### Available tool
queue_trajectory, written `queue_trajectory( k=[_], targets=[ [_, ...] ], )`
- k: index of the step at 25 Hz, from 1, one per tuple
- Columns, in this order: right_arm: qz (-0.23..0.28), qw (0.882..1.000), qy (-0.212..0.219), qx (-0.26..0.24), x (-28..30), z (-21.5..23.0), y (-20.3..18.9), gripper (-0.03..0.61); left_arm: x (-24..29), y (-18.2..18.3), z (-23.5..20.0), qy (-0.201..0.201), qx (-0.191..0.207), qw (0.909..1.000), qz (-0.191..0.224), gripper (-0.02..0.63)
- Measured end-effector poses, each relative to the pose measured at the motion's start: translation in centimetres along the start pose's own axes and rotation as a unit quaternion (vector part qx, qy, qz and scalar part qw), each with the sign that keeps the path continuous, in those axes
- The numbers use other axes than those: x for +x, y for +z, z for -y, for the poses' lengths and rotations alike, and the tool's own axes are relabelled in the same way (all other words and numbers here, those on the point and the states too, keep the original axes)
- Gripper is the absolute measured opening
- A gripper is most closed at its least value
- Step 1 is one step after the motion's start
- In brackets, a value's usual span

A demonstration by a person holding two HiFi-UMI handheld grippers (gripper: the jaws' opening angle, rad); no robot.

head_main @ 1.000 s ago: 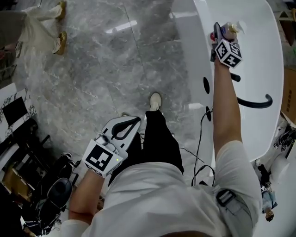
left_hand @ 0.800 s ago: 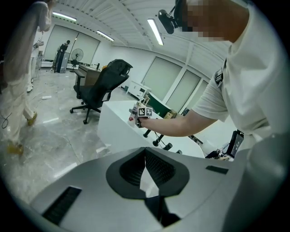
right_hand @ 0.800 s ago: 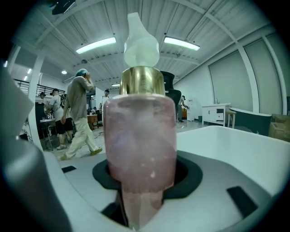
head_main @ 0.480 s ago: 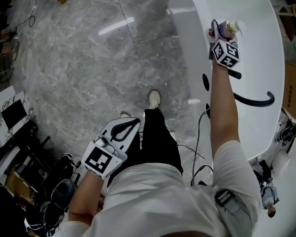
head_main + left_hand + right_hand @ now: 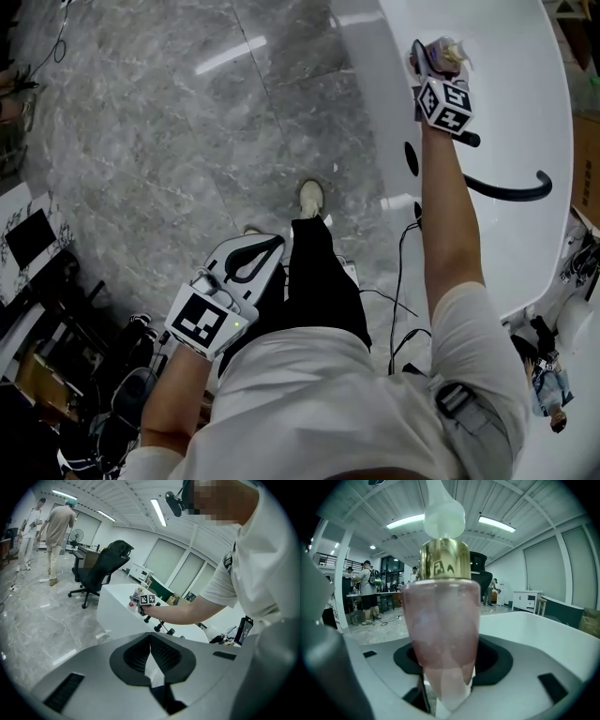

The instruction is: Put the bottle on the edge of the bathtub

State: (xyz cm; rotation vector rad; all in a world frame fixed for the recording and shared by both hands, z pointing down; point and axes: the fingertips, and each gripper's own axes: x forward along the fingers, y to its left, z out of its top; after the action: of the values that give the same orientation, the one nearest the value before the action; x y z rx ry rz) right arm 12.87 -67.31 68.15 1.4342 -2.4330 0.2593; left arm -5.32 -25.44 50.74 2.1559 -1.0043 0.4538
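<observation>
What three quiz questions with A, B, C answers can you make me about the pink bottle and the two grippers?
1. Where is the bottle?
A in a bag
B between the right gripper's jaws, at the bathtub
C on a shelf

2. What colour is the bottle's collar?
A blue
B green
C gold

3. How are the left gripper's jaws?
A together, empty
B round a sponge
C round a cup

Answers:
1 B: the right gripper view shows it standing between those jaws, which have just been opening.
2 C: the band under the pump shines gold.
3 A: the left gripper view shows the pads meeting with nothing between them.
</observation>
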Motion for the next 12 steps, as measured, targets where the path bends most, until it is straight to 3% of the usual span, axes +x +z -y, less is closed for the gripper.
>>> queue_trajectory(
  k=[12],
  targets=[
    [-0.019, 0.999, -0.005, 0.034, -1.7, -0.8, 0.1, 0.322, -0.6, 1.0, 2.0, -0.008, 0.014, 0.9999, 0.002, 0.018]
  ],
)
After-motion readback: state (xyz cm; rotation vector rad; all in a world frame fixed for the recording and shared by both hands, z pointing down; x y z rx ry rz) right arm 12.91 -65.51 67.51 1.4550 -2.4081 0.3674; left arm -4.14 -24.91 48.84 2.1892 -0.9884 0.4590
